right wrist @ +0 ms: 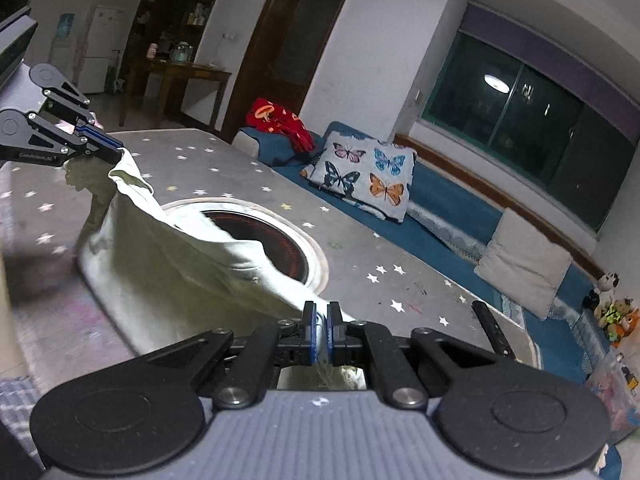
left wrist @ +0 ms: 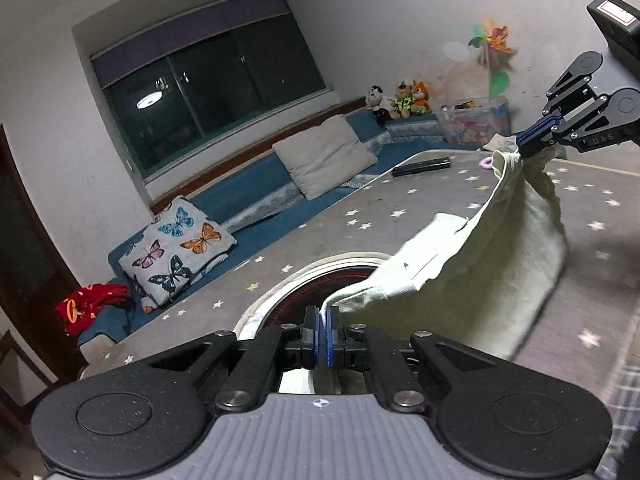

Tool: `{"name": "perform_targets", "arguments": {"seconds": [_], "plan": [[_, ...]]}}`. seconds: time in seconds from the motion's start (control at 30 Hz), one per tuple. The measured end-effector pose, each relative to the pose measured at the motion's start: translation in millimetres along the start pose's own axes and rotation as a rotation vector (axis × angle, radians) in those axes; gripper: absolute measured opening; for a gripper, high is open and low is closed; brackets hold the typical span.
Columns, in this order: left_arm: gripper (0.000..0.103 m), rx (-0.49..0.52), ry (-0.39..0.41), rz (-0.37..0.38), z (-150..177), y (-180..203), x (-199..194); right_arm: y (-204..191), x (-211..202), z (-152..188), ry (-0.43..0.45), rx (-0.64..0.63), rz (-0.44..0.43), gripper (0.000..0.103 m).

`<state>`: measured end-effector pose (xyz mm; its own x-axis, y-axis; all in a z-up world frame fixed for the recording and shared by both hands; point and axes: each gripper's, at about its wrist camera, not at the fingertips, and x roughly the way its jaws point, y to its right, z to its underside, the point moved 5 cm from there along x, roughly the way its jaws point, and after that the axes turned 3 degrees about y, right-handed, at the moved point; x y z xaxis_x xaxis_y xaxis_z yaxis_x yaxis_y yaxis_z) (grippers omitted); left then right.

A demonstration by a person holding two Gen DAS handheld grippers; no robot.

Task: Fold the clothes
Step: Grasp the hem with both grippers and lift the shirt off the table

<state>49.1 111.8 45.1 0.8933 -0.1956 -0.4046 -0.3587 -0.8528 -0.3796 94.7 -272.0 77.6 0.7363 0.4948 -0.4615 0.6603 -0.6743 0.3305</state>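
A pale cream garment [left wrist: 500, 256] hangs stretched between both grippers above the grey star-patterned table [left wrist: 320, 232]. My left gripper [left wrist: 322, 330] is shut on one edge of the garment. My right gripper [left wrist: 522, 148] shows at the upper right of the left wrist view, shut on the other edge. In the right wrist view my right gripper [right wrist: 320, 330] is shut on the garment [right wrist: 168, 256], and the left gripper [right wrist: 118, 152] pinches the far corner at upper left. The cloth's lower fold sags onto the table.
A round dark cooker plate [right wrist: 276, 240] is set in the table under the garment. A black remote [left wrist: 420, 167] lies at the table's far end. Beyond lie a blue bench with a butterfly cushion [left wrist: 176, 248], a grey pillow [left wrist: 326, 154], red clothes [left wrist: 90, 304] and plush toys [left wrist: 402, 102].
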Motion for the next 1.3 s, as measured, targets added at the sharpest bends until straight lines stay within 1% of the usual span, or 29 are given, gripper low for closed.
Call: {"name": "perform_targets", "arguments": {"seconds": [0.2,0.33,0.43,0.47,0.53,0.6,0.63,0.77,0.83,0.9,0.93,0.97,1.0,1.07,1.2,1.3], "plan": [[0.004,-0.035,-0.076,0.023,-1.6,-30.6,72.4,26.4,68.5,-6.6,-0.054,0.022,-0.006,0.004],[0.004,-0.073,-0.145,0.044,8.0,-44.5,121.1,36.7,118.8,0.5,-0.107,0.041,-0.009,0.004],[0.004,-0.123,-0.197,0.053,21.1,-53.2,157.0,46.2,155.2,10.9,-0.153,0.099,-0.016,0.003],[0.004,-0.145,-0.211,0.06,26.0,-55.3,168.2,50.3,166.7,16.5,-0.165,0.127,-0.005,0.003],[0.004,-0.18,-0.23,0.057,34.3,-57.6,183.8,58.0,185.7,27.4,-0.187,0.19,0.007,0.003],[0.008,-0.216,-0.243,0.049,42.0,-60.8,195.0,65.2,201.0,38.0,-0.208,0.259,0.01,0.004],[0.008,-0.233,-0.249,0.045,45.6,-62.5,200.1,67.3,204.0,43.0,-0.209,0.283,0.016,0.005],[0.014,-0.276,-0.25,0.003,52.6,-73.5,202.8,78.4,204.3,53.1,-0.207,0.367,0.006,0.007],[0.015,-0.296,-0.246,-0.027,54.3,-81.3,199.4,80.9,198.0,55.7,-0.205,0.38,0.004,0.007],[0.015,-0.327,-0.233,-0.041,54.2,-88.1,193.7,79.1,192.2,57.7,-0.203,0.384,-0.009,0.008],[0.015,-0.338,-0.223,-0.041,52.3,-88.9,190.3,77.5,193.1,58.0,-0.205,0.385,-0.015,0.012],[0.015,-0.345,-0.214,-0.035,50.2,-87.2,186.3,75.9,194.1,58.2,-0.208,0.387,-0.02,0.019],[0.015,-0.351,-0.205,-0.028,48.2,-85.5,182.3,74.3,195.1,58.5,-0.21,0.389,-0.026,0.022],[0.015,-0.358,-0.189,-0.003,42.5,-78.7,175.2,72.1,198.0,59.7,-0.213,0.403,-0.03,0.023],[0.015,-0.314,-0.168,0.099,30.1,-48.5,167.9,59.9,203.6,54.1,-0.206,0.407,-0.063,0.023],[0.016,-0.265,-0.187,0.16,28.1,-25.1,175.4,44.4,205.9,45.9,-0.195,0.398,-0.118,0.023]]}}
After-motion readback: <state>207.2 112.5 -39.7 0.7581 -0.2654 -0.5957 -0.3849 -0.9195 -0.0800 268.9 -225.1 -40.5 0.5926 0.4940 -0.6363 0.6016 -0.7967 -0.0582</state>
